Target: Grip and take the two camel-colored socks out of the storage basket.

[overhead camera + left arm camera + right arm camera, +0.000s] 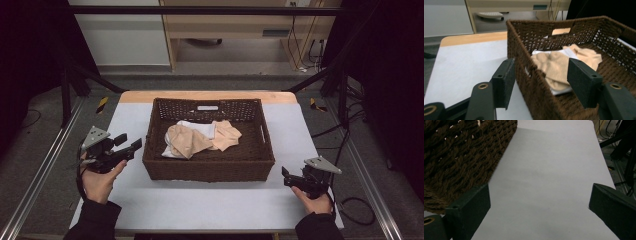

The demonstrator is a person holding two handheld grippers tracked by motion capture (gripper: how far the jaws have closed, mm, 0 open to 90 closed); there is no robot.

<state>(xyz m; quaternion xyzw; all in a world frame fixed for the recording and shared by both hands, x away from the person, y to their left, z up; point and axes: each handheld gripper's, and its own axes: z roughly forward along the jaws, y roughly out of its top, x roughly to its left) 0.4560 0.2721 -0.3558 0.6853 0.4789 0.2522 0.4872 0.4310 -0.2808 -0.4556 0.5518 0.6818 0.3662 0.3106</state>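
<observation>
Reaching toward the basket (209, 162) is the step in hand, as I judge it: the left gripper (131, 144) hangs just beside the basket's left wall, lifted off the table (200, 205), and its jaws stand spread with nothing between them. In the left gripper view the jaws (541, 82) straddle the near corner of the woven wall, and beyond the rim lie the cloths — a beige cloth (554, 66) crumpled on top of a white cloth (560, 91). They rest on the basket floor, a little toward its back and middle.

The right gripper (286, 177) sits low near the front right corner of the basket, held in the person's right hand (315, 202); its jaws are also wide apart and empty, with bare table between them.

The next move, I think, asks the left gripper to pass over the rim without catching the weave, then come down on a raised fold of the beige cloth and close there — the fabric is soft and may slip from a shallow pinch.

The table has a pale grey cover with a wooden edge at the far side. Around it stands a dark metal frame; behind are a light wooden cabinet, a grey floor and loose cables.
</observation>
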